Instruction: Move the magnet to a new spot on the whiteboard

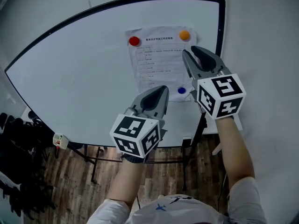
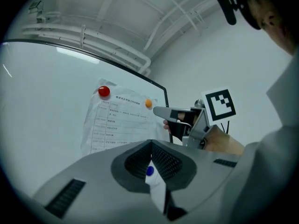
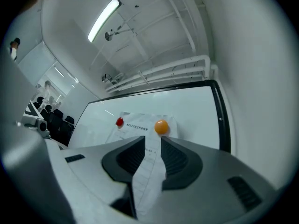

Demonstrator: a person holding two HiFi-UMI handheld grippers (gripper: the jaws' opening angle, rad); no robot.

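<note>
A whiteboard [image 1: 70, 78] carries a printed paper sheet [image 1: 159, 59] pinned by three round magnets: red [image 1: 134, 41], orange [image 1: 185, 35] and blue [image 1: 181, 91]. My right gripper [image 1: 189, 51] points at the sheet's upper right, just below the orange magnet [image 3: 161, 127]. It is open, and only paper shows in the gap between its jaws. My left gripper [image 1: 164, 89] hovers left of the blue magnet with its tips together and empty. The blue magnet [image 2: 149, 171] shows through the slot behind those tips.
The board stands on a black metal stand [image 1: 196, 134] over a wooden floor [image 1: 70, 181]. Black chairs [image 1: 18, 143] crowd the left side. A small white clip-like object [image 1: 60, 140] hangs at the board's lower left corner. Grey wall lies to the right.
</note>
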